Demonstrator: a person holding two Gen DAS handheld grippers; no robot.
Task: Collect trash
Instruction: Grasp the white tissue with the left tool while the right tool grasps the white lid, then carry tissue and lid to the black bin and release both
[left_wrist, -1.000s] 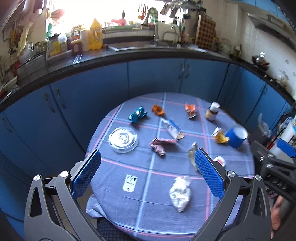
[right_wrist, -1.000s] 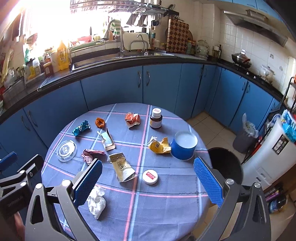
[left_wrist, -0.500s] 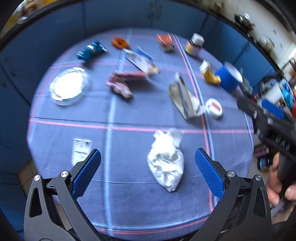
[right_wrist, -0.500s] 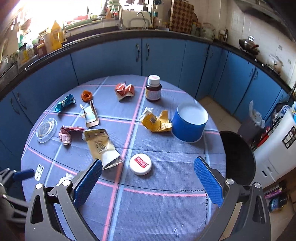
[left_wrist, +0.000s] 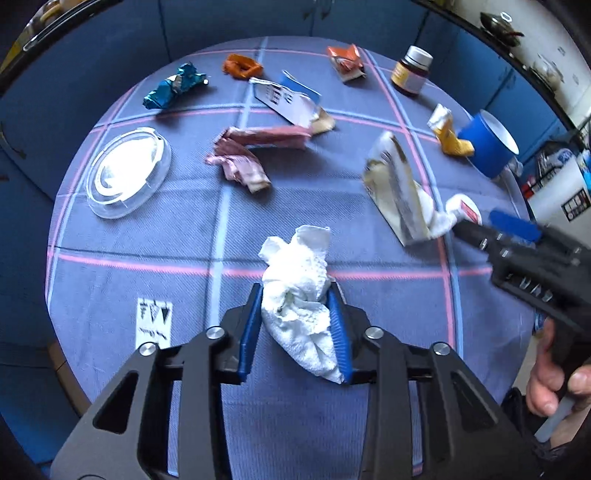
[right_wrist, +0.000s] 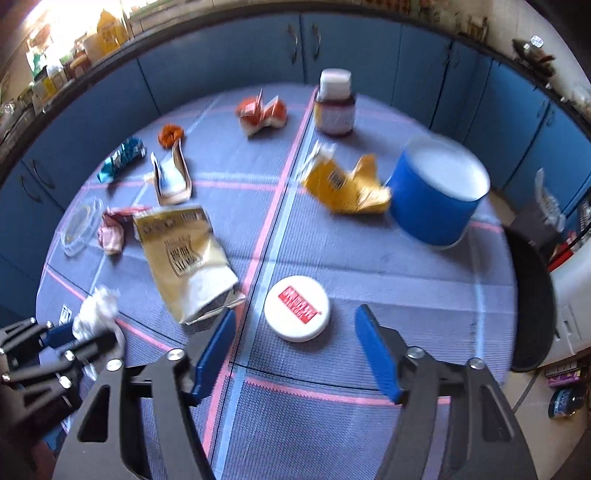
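Observation:
My left gripper (left_wrist: 295, 295) is shut on a crumpled white tissue (left_wrist: 299, 280) on the round blue checked table (left_wrist: 147, 258); it also shows in the right wrist view (right_wrist: 96, 310). My right gripper (right_wrist: 295, 321) is open, its jaws on either side of a white round lid with red print (right_wrist: 296, 308), just above the cloth. A gold pouch (right_wrist: 184, 251) lies to the left of the lid. A yellow wrapper (right_wrist: 347, 188), orange wrapper (right_wrist: 262, 112), pink wrapper (left_wrist: 247, 155) and blue foil (left_wrist: 173, 85) lie further back.
A blue cup (right_wrist: 439, 195) and a brown jar (right_wrist: 334, 103) stand at the back right. A clear plastic lid (left_wrist: 125, 170) lies at the left. A black bin (right_wrist: 528, 295) sits beside the table's right edge. Blue cabinets (right_wrist: 221, 70) ring the room.
My left gripper has moved down onto the tissue and shut on it. My right gripper has dropped lower and narrowed around the white lid.

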